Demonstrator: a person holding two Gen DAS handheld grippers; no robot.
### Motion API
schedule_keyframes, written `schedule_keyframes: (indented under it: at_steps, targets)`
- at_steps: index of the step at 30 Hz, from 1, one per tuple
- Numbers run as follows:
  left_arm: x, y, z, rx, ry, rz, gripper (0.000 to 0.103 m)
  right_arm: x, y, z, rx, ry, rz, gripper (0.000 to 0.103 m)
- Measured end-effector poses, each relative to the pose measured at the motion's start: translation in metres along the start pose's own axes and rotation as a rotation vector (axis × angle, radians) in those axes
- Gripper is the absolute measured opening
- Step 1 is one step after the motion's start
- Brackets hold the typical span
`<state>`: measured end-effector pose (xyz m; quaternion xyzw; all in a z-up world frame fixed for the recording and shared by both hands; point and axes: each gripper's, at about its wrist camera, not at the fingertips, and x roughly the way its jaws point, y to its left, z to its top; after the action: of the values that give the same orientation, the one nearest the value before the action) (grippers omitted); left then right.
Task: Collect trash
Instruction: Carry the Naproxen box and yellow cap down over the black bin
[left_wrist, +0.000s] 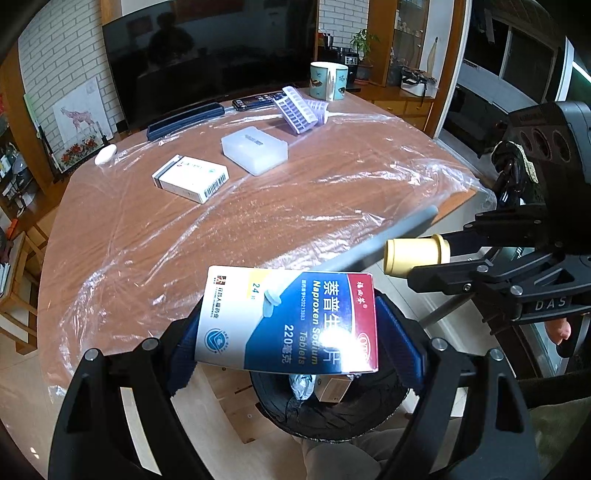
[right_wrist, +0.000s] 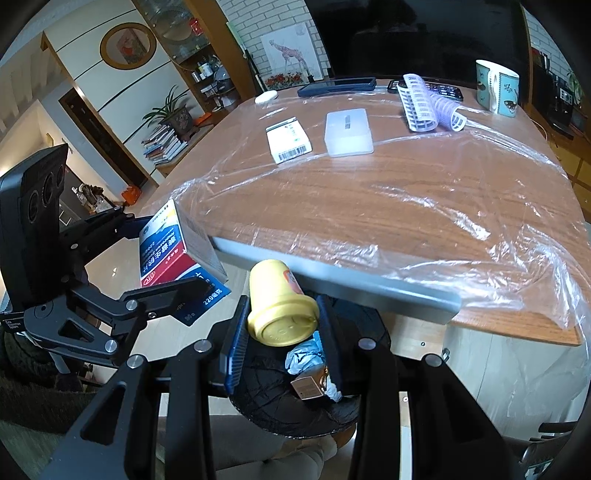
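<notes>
My left gripper (left_wrist: 288, 332) is shut on a blue, white and red Naproxen tablet box (left_wrist: 288, 317) and holds it over a black-lined trash bin (left_wrist: 332, 410) below the table's near edge. The box also shows in the right wrist view (right_wrist: 173, 251). My right gripper (right_wrist: 282, 332) is shut on a small yellow bottle (right_wrist: 279, 306), upside down over the same bin (right_wrist: 295, 406); it shows in the left wrist view too (left_wrist: 413, 253). Crumpled foil (right_wrist: 304, 354) and a small brown box (right_wrist: 308, 387) lie in the bin.
The wooden table (left_wrist: 258, 206) is covered with clear plastic film. On it lie a white medicine box (left_wrist: 190, 178), a translucent plastic case (left_wrist: 255, 148), purple hair rollers (left_wrist: 301, 109), a mug (left_wrist: 328, 80), remotes (left_wrist: 258, 100) and a dark case (left_wrist: 184, 120).
</notes>
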<state>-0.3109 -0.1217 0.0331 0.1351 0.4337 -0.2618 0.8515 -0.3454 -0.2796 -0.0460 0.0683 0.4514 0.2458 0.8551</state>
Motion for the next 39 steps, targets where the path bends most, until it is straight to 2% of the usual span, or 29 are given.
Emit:
schedule_keyframes:
  at_steps: [39]
  targets:
    - [0.027,-0.015,-0.035,0.021,0.114,0.005,0.087,0.017,0.004,-0.03,-0.018,0.1,-0.014,0.037]
